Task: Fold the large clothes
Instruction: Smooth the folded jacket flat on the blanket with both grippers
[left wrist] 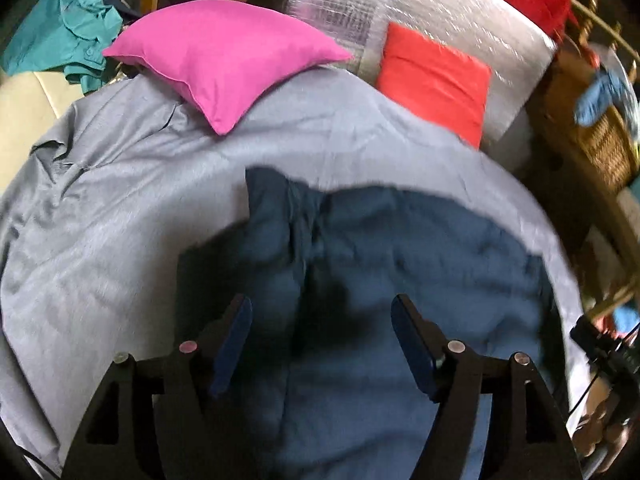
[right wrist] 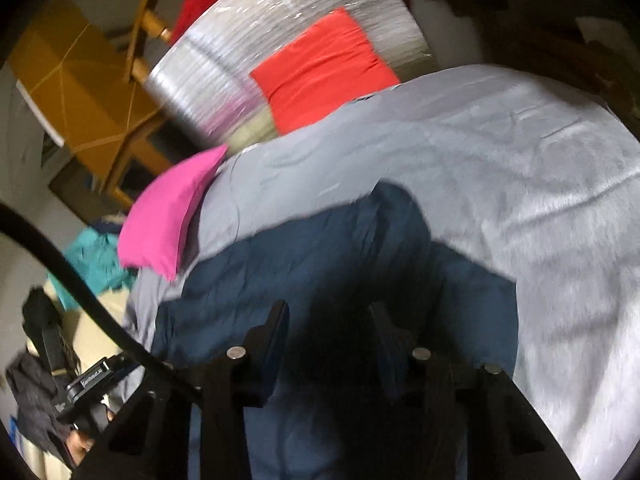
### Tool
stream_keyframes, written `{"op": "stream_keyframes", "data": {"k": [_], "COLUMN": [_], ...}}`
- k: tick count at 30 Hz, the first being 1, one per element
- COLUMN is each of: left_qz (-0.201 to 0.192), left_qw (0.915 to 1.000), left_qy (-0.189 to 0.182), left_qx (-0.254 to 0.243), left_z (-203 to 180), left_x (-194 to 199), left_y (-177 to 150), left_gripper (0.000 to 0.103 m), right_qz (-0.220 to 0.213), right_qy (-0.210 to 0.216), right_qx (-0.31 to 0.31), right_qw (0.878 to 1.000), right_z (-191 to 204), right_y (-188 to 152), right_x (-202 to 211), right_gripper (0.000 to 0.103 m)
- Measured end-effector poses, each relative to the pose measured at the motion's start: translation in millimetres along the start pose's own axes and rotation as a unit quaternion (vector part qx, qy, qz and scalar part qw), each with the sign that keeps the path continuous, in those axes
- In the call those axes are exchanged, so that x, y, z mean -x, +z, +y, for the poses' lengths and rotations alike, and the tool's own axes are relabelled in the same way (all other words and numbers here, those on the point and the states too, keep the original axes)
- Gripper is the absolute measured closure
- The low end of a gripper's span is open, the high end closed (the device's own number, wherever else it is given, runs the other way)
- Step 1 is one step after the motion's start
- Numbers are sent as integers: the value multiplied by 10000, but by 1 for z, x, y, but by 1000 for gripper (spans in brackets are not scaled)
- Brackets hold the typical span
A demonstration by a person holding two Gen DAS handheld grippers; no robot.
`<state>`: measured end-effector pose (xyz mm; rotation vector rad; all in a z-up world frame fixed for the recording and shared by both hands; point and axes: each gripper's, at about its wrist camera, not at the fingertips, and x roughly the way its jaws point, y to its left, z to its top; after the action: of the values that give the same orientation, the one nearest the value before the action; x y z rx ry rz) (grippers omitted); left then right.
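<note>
Both the left gripper (left wrist: 322, 312) and right gripper (right wrist: 328, 320) hover with jaws apart, empty, above the navy garment (left wrist: 400, 248); an off-edge regrasp risks bunching the fold

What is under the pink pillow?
The pink pillow lies on the grey sheet, with its near corner on the cloth. Its far side hangs past the sheet's edge, near some teal clothes. Whatever is right beneath the pillow is covered.
</note>
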<state>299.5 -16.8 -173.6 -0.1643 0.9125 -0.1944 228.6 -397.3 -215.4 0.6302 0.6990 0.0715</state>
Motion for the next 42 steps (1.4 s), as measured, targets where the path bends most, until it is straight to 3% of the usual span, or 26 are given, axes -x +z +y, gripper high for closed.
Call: {"op": "stream_keyframes", "data": {"k": [4,7,11,15,17,20,23,25,28,34,42], "left_qz": [-10,281,46,-439,-633,-546,86,9,44,117,18], "left_qw": [9996,9983,9973,9977,9968,9970,9955,9940,9945,9959,9938], "left_qy": [287,468,589,451,449,528,856,1025,988,824,1057], "left_qx": [-68,-186,-442,-255,-206,-159,-387,-375,-358,-356,-342], "left_z": [9,15,11,19,20,18,13,12,15,21,15], "left_x": [6,-16,0,32,45,43,8,2,-4,-14,-16], "left_y": [-29,-45,-51,-65,-73,-86,-92,-93,-92,-100,-108], "left_gripper": [30,29,29,28,22,19,9,4,0,0,0], "right_qz": [241,688,426,111,-67,7,641,709,739,785,949], "right_qy": [-79,-439,-417,-207,-153,-128,-346,-466,-439,-641,-575], "right_qx": [57,90,202,172,392,530,393,389,463,708,972], "right_qw": [9997,9966,9980,9996,9991,9985,9966,9956,9952,9923,9891], "right_z": [5,2,13,18,27,33,27,28,33,40,49], "right_y": [-35,-60,-70,-87,-94,-104,-114,-115,-115,-120,-117], "right_x": [4,-18,0,29,43,43,11,4,1,-9,-19], "right_gripper": [58,60,60,60,60,50,46,41,33,27,14]}}
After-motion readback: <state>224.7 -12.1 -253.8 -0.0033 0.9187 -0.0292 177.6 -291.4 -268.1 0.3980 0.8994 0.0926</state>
